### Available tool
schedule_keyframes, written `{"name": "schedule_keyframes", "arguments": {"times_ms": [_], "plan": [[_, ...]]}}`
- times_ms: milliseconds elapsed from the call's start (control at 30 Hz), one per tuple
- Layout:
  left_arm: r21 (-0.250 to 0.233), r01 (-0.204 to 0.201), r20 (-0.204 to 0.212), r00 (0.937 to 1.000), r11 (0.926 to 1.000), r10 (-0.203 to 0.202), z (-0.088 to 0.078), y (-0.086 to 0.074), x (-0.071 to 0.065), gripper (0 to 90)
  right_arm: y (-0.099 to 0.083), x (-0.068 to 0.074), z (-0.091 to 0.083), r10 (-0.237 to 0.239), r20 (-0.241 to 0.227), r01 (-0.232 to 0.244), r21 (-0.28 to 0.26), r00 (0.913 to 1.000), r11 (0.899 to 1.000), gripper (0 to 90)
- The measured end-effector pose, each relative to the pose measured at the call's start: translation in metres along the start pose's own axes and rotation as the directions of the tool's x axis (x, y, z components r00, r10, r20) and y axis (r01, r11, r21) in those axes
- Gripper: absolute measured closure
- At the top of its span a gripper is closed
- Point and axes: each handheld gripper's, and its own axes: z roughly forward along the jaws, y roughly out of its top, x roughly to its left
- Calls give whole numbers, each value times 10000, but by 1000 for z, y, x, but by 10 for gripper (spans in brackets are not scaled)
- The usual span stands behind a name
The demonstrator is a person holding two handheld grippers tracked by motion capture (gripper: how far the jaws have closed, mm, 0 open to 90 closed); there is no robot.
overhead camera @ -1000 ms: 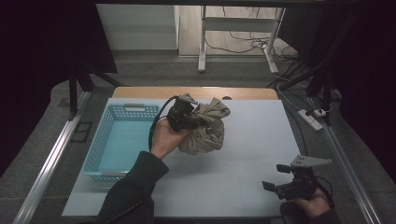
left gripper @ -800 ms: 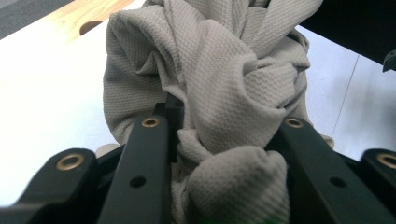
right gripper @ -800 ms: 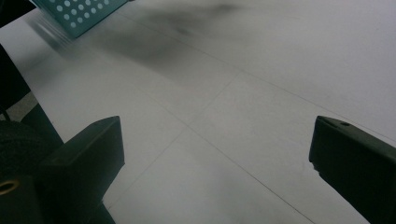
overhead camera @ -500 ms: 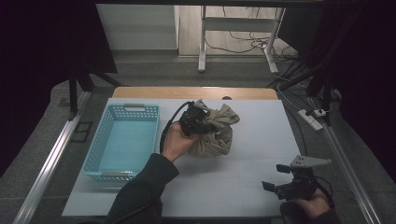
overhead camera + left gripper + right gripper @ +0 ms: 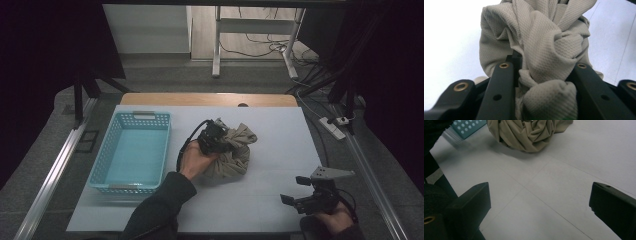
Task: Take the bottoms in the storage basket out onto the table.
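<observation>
So the left gripper (image 5: pixel 216 140) is clamped tight on a bunched-up beige cloth (image 5: pixel 232 157); in the left gripper view you can see a twisted wad of the fabric (image 5: pixel 544 75) squeezed between its two black jaws. The cloth sits as a lumpy ball on the white table (image 5: pixel 280 200), about mid-table, just beside the empty blue basket (image 5: pixel 131 152). The right gripper (image 5: pixel 300 199) is well apart from it, near the table's front right corner, jaws spread wide with nothing between them.
</observation>
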Motion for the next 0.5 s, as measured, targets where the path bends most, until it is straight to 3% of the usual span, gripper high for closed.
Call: {"name": "schedule_keyframes", "arguments": {"times_ms": [100,500], "plan": [[105,100,14,9999,9999,-100,4,-3,0,681,0,0,0,11,5,-11,14,10000,10000,36],[717,-147,-313,9994,9973,170,19,-16,5,654,0,0,0,-11,16,11,-3,10000,10000,37]]}}
